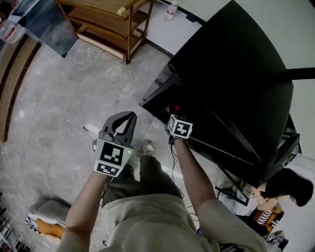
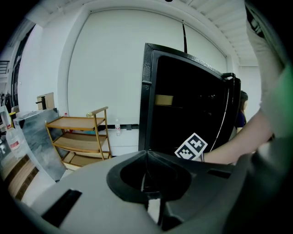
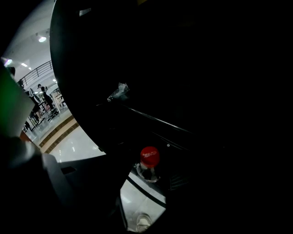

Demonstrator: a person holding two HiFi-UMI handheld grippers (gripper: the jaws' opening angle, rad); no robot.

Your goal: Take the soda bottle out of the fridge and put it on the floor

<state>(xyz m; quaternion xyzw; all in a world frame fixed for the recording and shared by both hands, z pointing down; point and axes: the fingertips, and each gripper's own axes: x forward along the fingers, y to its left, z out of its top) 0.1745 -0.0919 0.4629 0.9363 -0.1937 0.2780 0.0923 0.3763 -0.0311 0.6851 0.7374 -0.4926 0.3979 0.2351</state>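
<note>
The soda bottle (image 3: 149, 161) stands inside the dark fridge (image 1: 231, 78); only its red cap and clear neck show, in the right gripper view. My right gripper (image 3: 151, 196) reaches down into the open fridge, jaws wide apart, with the bottle ahead in the gap and untouched. In the head view only its marker cube (image 1: 179, 128) shows at the fridge opening. My left gripper (image 1: 129, 116) hangs over the floor left of the fridge, jaws together and empty. The left gripper view looks past the shut tips (image 2: 146, 153) at the fridge (image 2: 183, 105).
A wooden shelf cart (image 1: 110, 24) stands against the far wall, with a small water bottle (image 1: 171, 10) on the floor beside it. My shoe (image 1: 148, 146) is just in front of the fridge. Another person (image 1: 285, 189) crouches at the lower right.
</note>
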